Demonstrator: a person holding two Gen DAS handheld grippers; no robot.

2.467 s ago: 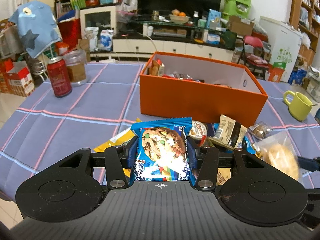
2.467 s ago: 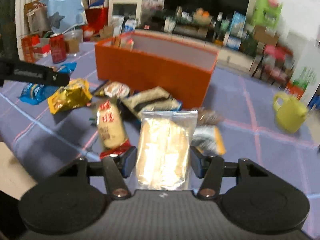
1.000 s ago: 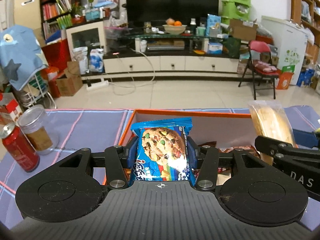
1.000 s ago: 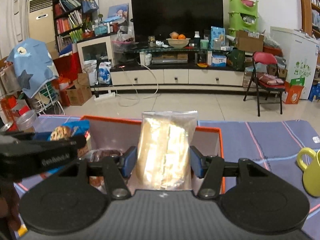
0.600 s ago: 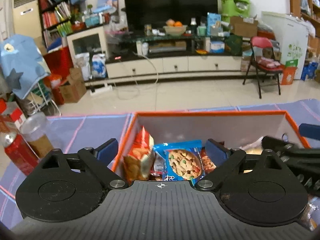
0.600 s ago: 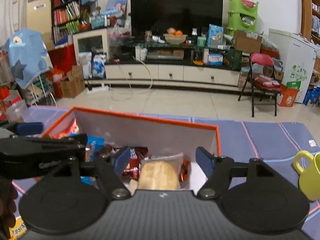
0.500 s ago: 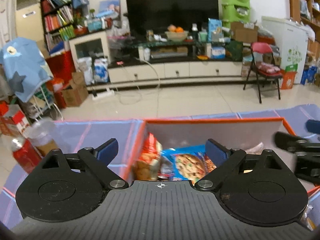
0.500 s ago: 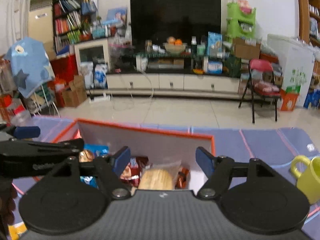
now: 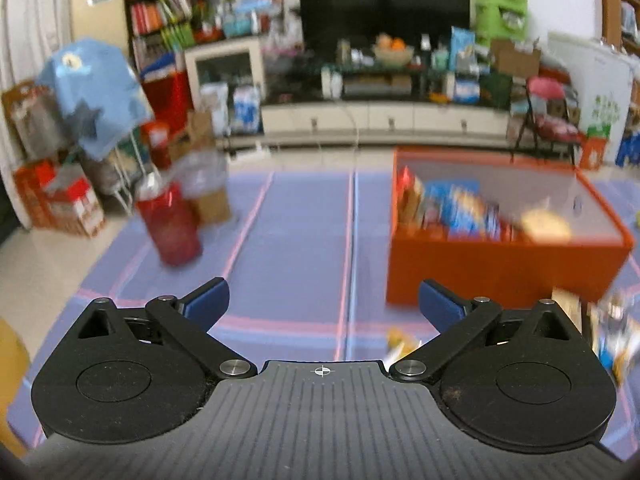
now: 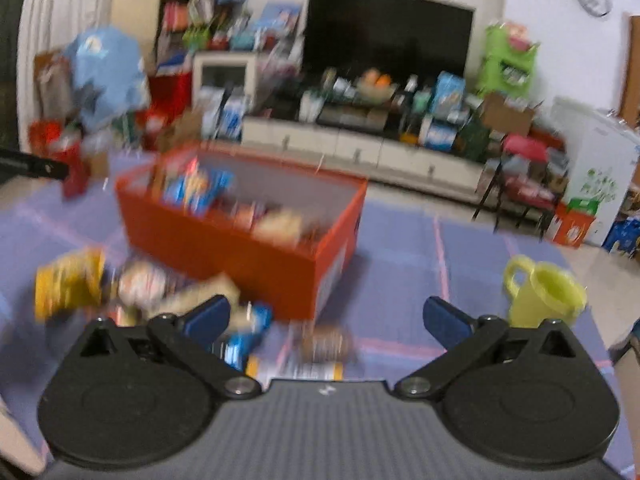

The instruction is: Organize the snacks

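The orange box [image 9: 500, 268] stands on the purple checked cloth, right of centre in the left wrist view, with the blue cookie pack [image 9: 460, 208] and the pale bread pack [image 9: 546, 224] inside it. My left gripper [image 9: 323, 306] hangs over bare cloth left of the box, its jaws opening with nothing between them. In the blurred right wrist view the orange box [image 10: 248, 256] lies ahead to the left. My right gripper [image 10: 326, 320] is back from it, jaws opening and empty, above several loose snack packs: a yellow one [image 10: 68, 284], a blue one [image 10: 244, 340], a brown one [image 10: 326, 344].
A red can [image 9: 170, 224] and a clear jar [image 9: 204, 188] stand on the cloth at the left. A yellow-green mug [image 10: 542, 294] sits at the right. More loose packs [image 9: 608, 332] lie at the box's near right corner. The other gripper's tip [image 10: 36, 166] shows at far left.
Both grippers opened over the box and dropped the cookie pack and the bread pack into it. Both then pulled back from the box, the left one toward the left.
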